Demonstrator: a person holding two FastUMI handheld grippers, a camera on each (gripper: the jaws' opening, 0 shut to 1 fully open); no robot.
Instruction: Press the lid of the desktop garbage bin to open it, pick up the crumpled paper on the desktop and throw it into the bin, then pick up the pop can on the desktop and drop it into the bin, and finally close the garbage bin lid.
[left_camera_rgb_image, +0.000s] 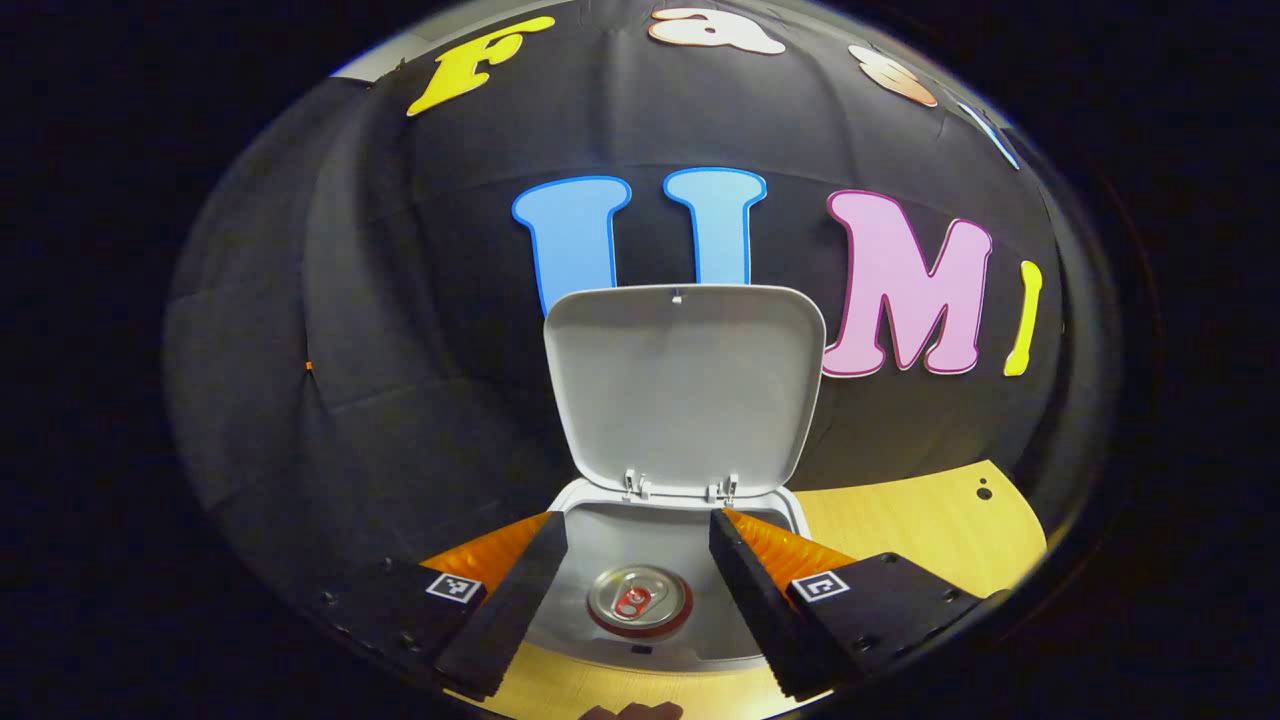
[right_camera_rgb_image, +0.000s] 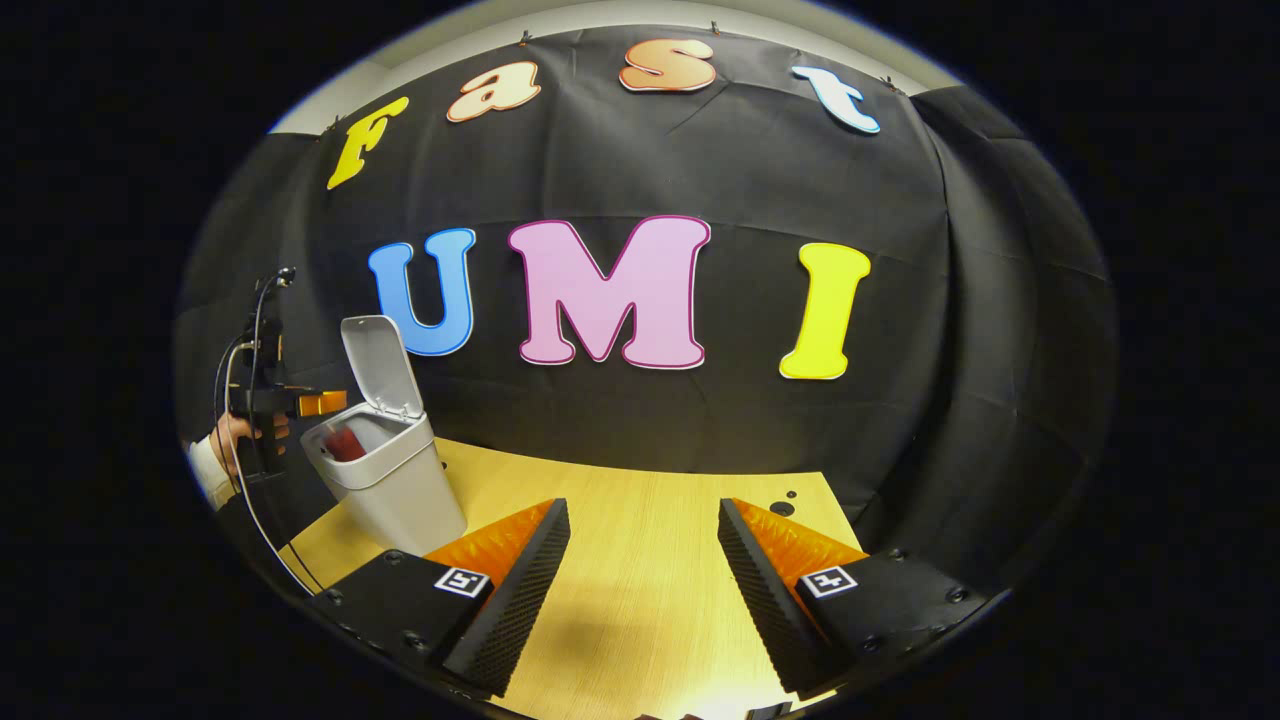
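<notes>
left gripper (left_camera_rgb_image: 638, 590): jaws apart, empty, poised over the open bin, likely just let the can drop
pop can (left_camera_rgb_image: 638, 600): upright inside bin, top showing
bin (right_camera_rgb_image: 395, 480): near desk's left edge
lid (left_camera_rgb_image: 685, 385): up, not yet closed
right gripper (right_camera_rgb_image: 640, 590): jaws apart, empty, idle over bare desk (right_camera_rgb_image: 640, 520)
crumpled paper: can't tell where

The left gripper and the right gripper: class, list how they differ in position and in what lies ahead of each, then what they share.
The left gripper hangs over the open garbage bin, the pop can below between its fingers; the right gripper is over bare desktop. The left gripper is at the bin; the right gripper is off to one side of it. Both are open and hold nothing.
</notes>
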